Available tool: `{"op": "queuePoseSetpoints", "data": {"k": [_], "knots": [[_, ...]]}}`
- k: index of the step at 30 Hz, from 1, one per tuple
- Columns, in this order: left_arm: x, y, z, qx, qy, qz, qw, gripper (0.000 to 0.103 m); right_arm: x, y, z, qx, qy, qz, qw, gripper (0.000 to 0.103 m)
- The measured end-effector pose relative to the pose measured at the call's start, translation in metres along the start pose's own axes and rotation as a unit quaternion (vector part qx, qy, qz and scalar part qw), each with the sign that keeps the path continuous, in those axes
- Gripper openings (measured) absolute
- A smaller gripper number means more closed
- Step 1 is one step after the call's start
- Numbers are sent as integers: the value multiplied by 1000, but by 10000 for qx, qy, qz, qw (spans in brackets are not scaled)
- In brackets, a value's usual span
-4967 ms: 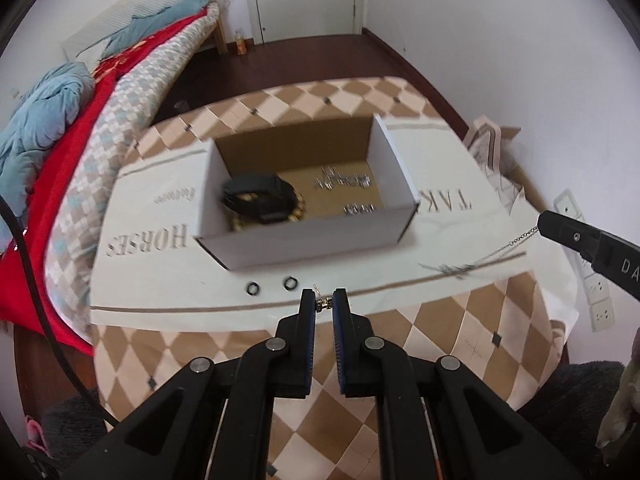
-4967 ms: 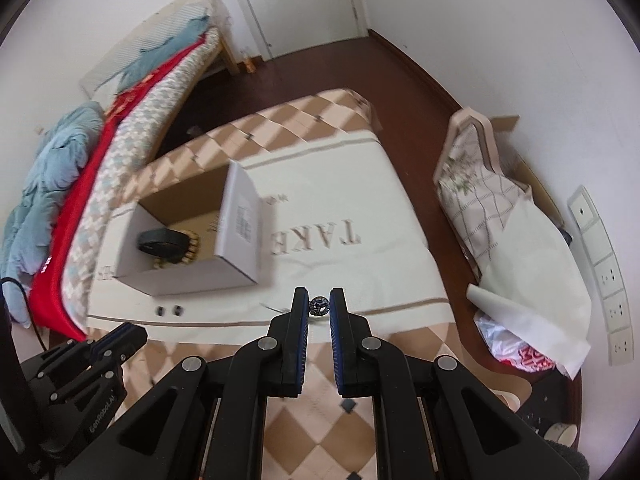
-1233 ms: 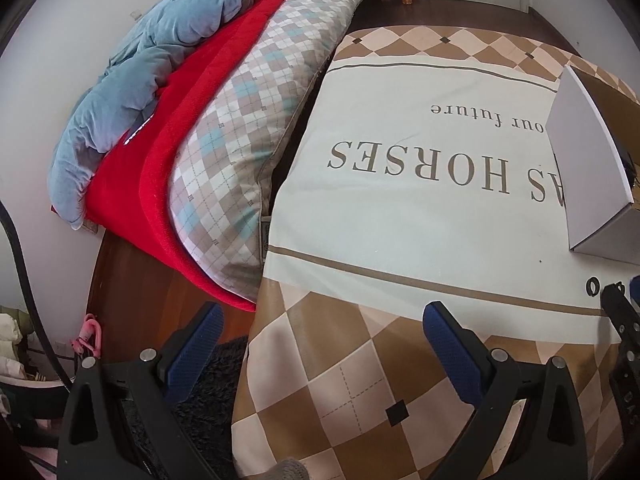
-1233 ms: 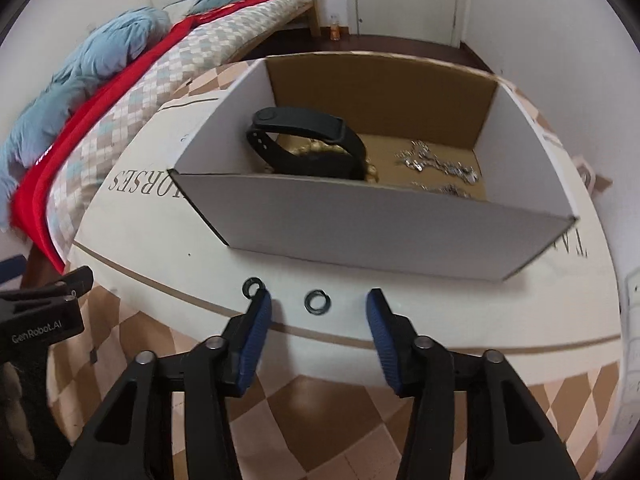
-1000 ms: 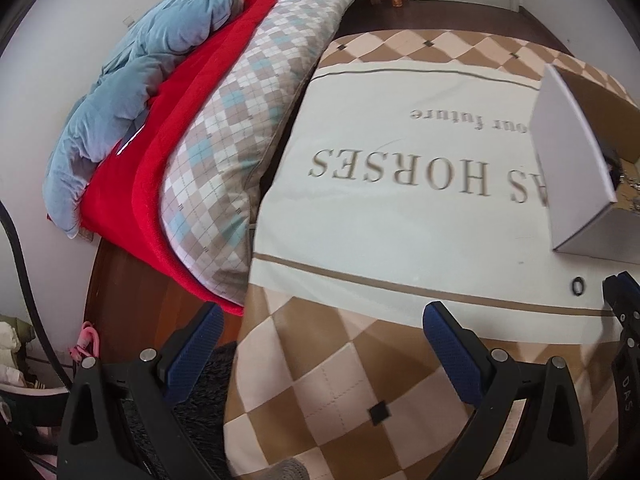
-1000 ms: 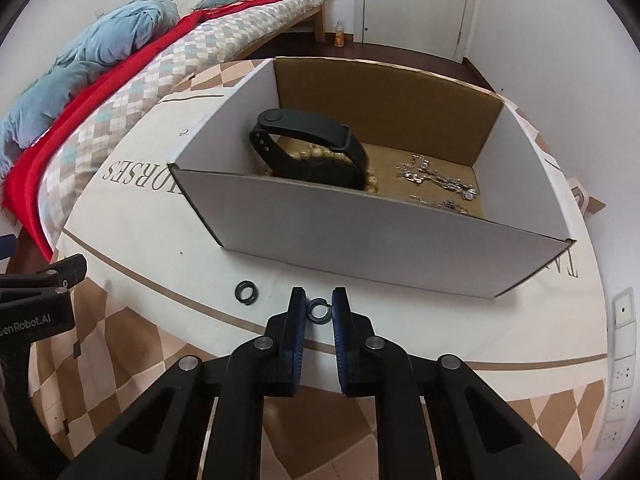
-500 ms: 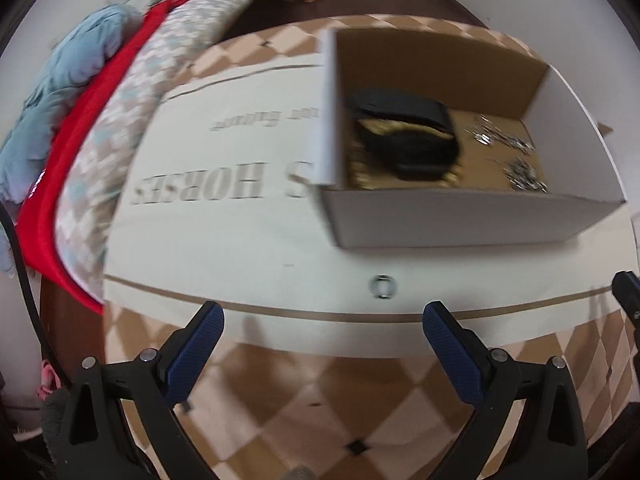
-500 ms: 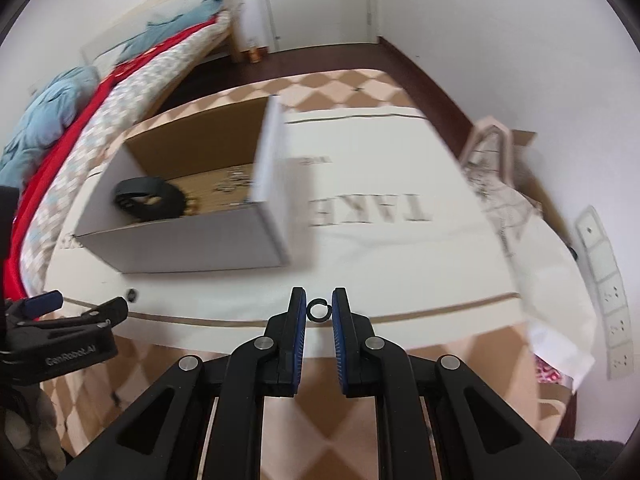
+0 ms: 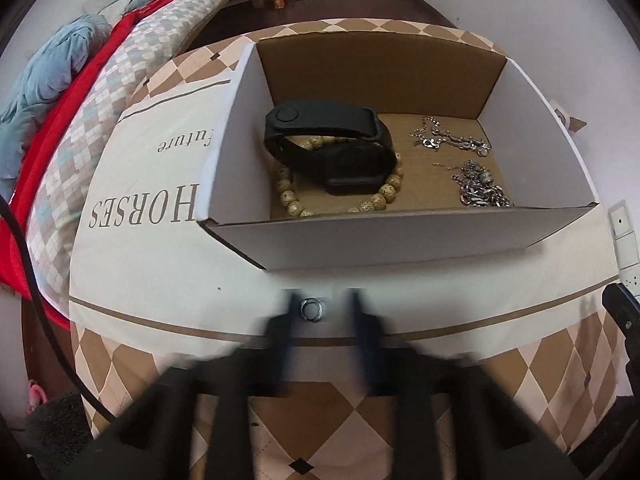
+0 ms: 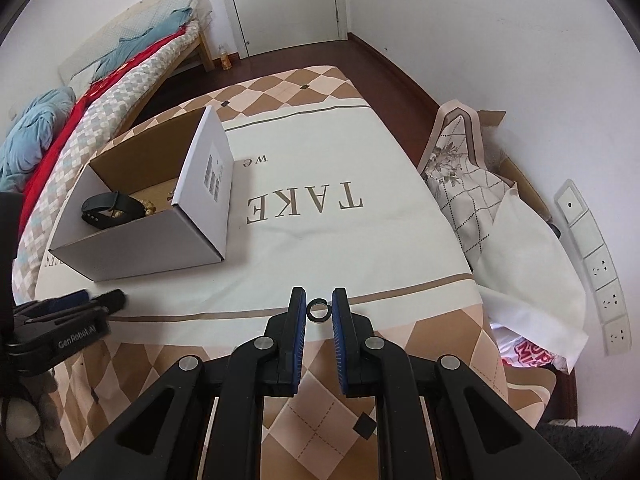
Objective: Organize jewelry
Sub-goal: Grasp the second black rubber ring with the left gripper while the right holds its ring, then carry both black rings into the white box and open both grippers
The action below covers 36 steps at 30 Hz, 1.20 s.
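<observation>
An open cardboard box (image 9: 400, 236) stands on the table and holds a black wristband (image 9: 328, 148), a wooden bead bracelet (image 9: 292, 200) and silver chains (image 9: 476, 184). A small silver ring (image 9: 312, 309) lies on the cloth in front of the box. My left gripper (image 9: 320, 312) is blurred, its fingers on either side of that ring with a gap still showing. My right gripper (image 10: 319, 312) is shut on a small black ring (image 10: 319, 310), held above the table's near right part. The box (image 10: 140, 248) shows at the left in the right wrist view.
The table wears a cream cloth with printed letters (image 10: 304, 204) and a checked border. A bed with red and blue covers (image 9: 60, 92) runs along the left. A bag and papers (image 10: 500, 208) lie off the table's right edge. Wall sockets (image 10: 596, 268) are on the right.
My left gripper swung from the bed side to the box front, and its fingers have closed in around the silver ring. My right gripper shut on the black ring and carried it right.
</observation>
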<state>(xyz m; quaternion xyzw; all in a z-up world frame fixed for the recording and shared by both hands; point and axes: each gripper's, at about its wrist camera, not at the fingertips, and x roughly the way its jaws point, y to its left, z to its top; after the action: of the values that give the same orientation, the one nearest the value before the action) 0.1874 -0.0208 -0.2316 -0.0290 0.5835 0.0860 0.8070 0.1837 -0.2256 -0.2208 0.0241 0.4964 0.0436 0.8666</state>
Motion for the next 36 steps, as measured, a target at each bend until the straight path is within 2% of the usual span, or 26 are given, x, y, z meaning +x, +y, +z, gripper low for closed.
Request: {"op": "queuePoseSetpoints", "data": {"k": [10, 18, 26, 31, 36], "knots": [[-14, 7, -8, -53, -210, 102, 9997, 10, -23, 12, 10, -13, -261, 261, 9993, 14], [-76, 18, -7, -26, -930, 70, 9956, 10, -59, 34, 26, -140, -610, 702, 9956, 14], [-133, 37, 15, -170, -1391, -32, 9901, 10, -86, 61, 48, -347, -831, 938, 9915, 14], [-147, 46, 31, -236, -1473, -23, 9888, 10, -95, 75, 63, -469, -888, 987, 9900, 14], [-142, 54, 46, -305, -1283, -112, 9912, 10, -95, 83, 82, -580, -845, 1068, 9890, 14]]}}
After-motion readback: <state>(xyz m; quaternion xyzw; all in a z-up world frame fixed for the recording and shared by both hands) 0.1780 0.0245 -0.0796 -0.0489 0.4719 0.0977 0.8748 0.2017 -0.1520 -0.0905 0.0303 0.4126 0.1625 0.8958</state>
